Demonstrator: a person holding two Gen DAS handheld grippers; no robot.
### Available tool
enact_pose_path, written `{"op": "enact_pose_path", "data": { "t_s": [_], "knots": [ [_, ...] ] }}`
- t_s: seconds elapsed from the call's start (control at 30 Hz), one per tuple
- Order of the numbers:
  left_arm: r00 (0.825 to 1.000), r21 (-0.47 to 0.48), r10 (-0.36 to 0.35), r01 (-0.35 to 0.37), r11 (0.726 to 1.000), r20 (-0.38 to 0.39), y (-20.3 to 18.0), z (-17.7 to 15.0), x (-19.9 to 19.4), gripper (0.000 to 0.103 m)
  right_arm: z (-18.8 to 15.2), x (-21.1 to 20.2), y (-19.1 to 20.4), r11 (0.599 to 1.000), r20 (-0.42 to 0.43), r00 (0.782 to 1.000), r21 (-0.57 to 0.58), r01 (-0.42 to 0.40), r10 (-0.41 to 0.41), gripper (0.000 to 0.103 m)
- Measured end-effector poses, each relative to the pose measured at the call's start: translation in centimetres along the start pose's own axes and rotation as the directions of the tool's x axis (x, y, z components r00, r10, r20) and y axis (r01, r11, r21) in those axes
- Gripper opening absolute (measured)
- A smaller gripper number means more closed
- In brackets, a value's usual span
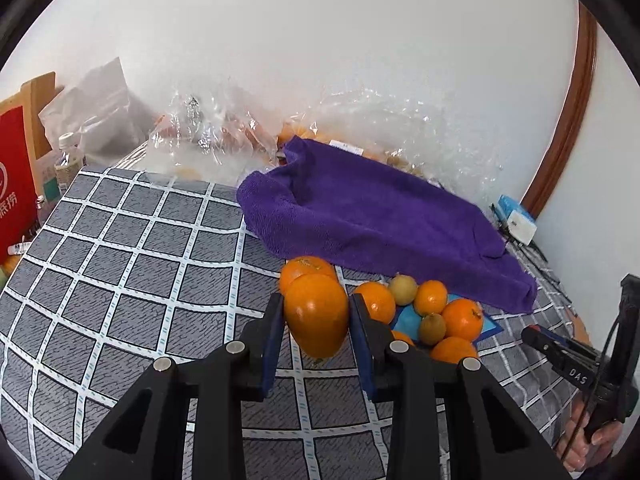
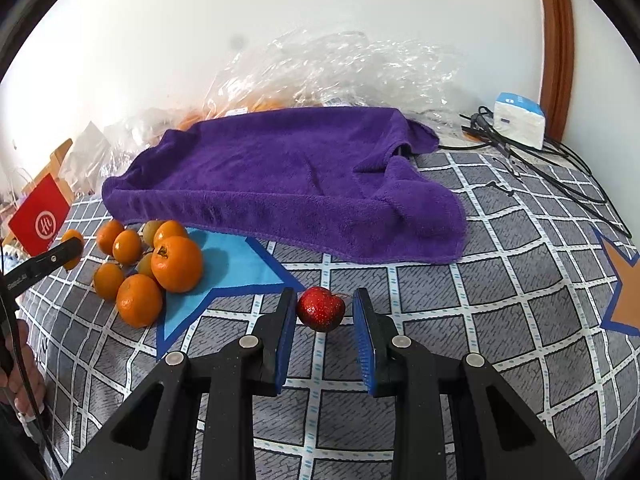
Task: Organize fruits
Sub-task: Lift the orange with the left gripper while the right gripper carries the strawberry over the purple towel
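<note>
Both tongs clamped on fruit beside the purple towel

Your left tongs (image 1: pixel 316 320) grip a large glossy orange fruit (image 1: pixel 316 314), its long axis tilted downward, lifted in front of the purple terry towel (image 1: pixel 372 216). Your right tongs (image 2: pixel 325 312) pinch a small red strawberry-like fruit (image 2: pixel 321 308) before the towel's front edge. The towel hides whatever it covers.

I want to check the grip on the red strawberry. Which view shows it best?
The right wrist view: the strawberry sits centred and close between the right gripper's blue pads, lifted off the checked cloth. The left wrist view shows only that gripper's closed tip at the right edge; no strawberry can be made out there.
</note>
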State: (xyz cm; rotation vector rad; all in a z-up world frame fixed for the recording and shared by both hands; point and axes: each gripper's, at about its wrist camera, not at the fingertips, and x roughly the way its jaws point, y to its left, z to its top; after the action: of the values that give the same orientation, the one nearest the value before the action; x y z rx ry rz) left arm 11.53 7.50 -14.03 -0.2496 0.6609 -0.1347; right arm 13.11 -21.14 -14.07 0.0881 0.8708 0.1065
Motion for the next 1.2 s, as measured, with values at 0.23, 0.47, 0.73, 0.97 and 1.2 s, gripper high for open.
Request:
{"op": "enact_pose_path", "data": {
  "t_s": [0.23, 0.47, 0.73, 0.97, 1.2],
  "knots": [
    [0.999, -0.020, -0.010, 0.010, 1.000, 0.031, 0.2, 0.2, -0.6, 0.030, -0.1, -0.3, -0.7, 0.999, 0.017, 1.000, 0.040, 0.005, -0.006, 0.029],
    [0.998, -0.045, -0.027, 0.030, 0.999, 0.057, 0.7, 0.3, -1.1, 0.030, -0.1, -0.1, -0.3, 1.000, 0.007, 1.000, 0.015, 0.012, -0.013, 0.029],
    [0.998, -0.057, -0.034, 0.037, 0.998, 0.050, 0.9, 0.2, -1.0, 0.030, -0.3, -0.5, 0.2, 0.999, 0.012, 0.999, -0.003, 0.036, -0.036, 0.029],
    [0.995, -0.059, -0.032, 0.037, 0.998, 0.097, 0.6, 0.7, -2.0, 0.031, -0.2, -1.5, 0.7, 1.000, 0.015, 1.000, 0.001, 0.000, 0.000, 0.029],
    [0.996, -0.022, -0.023, 0.025, 0.999, 0.082, -1.2, 4.6, -2.8, 0.030, 3.6, -2.7, 0.9, 1.000, 0.082, 0.996, -0.008, -0.020, 0.020, 0.029]
  ]
}}
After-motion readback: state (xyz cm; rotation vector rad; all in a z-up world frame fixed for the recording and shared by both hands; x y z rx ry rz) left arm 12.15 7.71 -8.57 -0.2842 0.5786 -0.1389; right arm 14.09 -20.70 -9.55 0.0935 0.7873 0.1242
